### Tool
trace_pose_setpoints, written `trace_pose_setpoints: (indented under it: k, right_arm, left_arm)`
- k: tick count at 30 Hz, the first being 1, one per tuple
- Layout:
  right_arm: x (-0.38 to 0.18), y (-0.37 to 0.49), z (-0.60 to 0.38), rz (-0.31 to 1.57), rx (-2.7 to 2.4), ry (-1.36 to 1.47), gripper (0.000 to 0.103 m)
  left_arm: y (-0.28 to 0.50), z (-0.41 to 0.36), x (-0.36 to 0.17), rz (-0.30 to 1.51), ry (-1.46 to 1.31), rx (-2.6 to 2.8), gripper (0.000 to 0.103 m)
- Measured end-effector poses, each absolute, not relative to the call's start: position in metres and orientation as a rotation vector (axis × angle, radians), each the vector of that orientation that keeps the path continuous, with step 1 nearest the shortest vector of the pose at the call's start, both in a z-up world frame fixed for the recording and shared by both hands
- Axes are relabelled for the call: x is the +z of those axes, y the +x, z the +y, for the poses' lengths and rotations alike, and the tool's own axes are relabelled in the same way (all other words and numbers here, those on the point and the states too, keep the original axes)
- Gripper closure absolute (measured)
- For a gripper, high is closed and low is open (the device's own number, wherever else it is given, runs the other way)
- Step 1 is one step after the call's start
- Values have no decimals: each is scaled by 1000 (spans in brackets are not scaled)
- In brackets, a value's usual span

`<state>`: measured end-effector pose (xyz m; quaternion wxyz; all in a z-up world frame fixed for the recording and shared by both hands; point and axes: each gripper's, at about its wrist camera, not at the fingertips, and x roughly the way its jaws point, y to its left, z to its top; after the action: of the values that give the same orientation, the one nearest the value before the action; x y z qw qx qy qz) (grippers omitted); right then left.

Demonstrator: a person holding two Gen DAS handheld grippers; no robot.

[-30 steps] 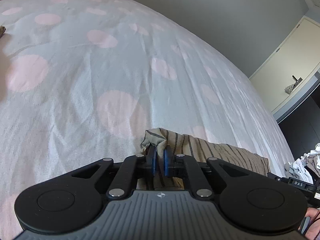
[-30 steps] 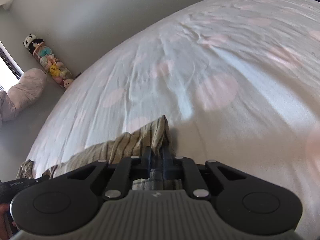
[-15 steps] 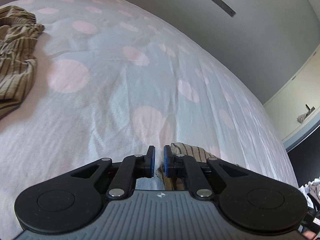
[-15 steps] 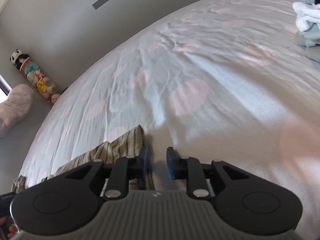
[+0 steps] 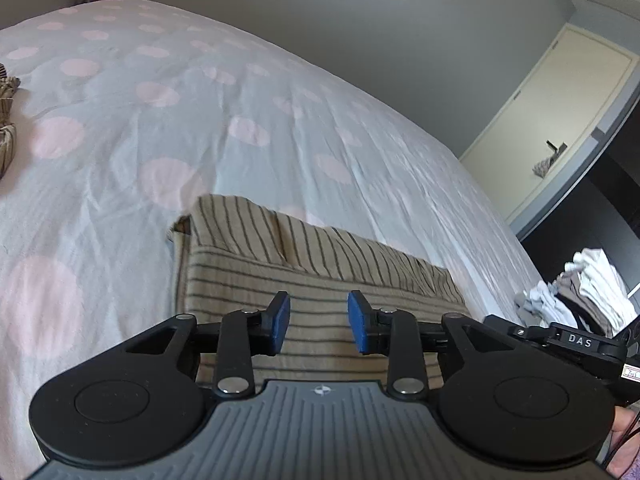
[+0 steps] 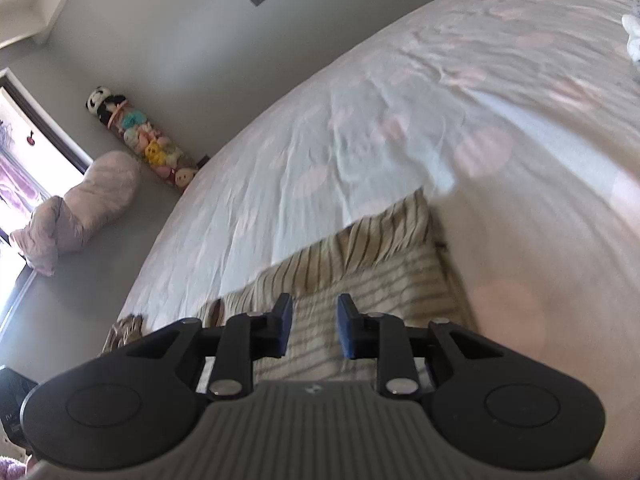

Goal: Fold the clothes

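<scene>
A tan garment with dark stripes [image 5: 304, 256] lies folded on the bed, also seen in the right wrist view as the striped garment [image 6: 376, 256]. My left gripper [image 5: 319, 322] hovers above its near part, jaws opening, nothing between the blue pads [image 5: 282, 322]. My right gripper [image 6: 314, 326] hangs over the same cloth near its right end, jaws opening too, with no cloth between its pads [image 6: 346, 330]. Neither gripper touches the garment.
The bed cover [image 5: 160, 112] is pale blue with pink dots. More striped cloth [image 5: 6, 136] lies at the far left edge. A pile of folded laundry [image 5: 580, 296] sits at the right. A pink pillow [image 6: 80, 208] and stuffed toys [image 6: 140, 136] stand by the wall.
Both grippers let go of the garment's corners, opened, and drew back and up. The striped cloth now lies folded flat on the bed.
</scene>
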<state>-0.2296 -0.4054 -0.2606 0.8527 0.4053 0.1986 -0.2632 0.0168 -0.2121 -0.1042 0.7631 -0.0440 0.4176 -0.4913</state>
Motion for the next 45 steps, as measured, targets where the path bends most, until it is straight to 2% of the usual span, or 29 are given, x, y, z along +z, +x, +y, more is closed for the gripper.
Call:
trace_pose_setpoints:
  k: [1, 2, 7, 15, 39, 45]
  right_arm:
    - [-262, -225, -395, 454, -557, 845, 75]
    - [-262, -220, -384, 485, -566, 821, 75]
    - [-261, -198, -341, 634, -574, 678, 75]
    - [-283, -174, -309, 893, -562, 511, 75]
    - [-287, -173, -302, 1012, -493, 462, 76]
    - [-282, -178, -294, 946, -477, 405, 78]
  left_arm:
    - [7, -215, -106, 915, -70, -1073, 58]
    - [-4, -218, -108, 922, -40, -1081, 56]
    - [-36, -223, -122, 984, 78, -1075, 56]
    - [-43, -228, -138, 1103, 218, -983, 59]
    - [-60, -227, -137, 1156, 360, -998, 61]
    - [-57, -222, -134, 1151, 317, -1009, 60]
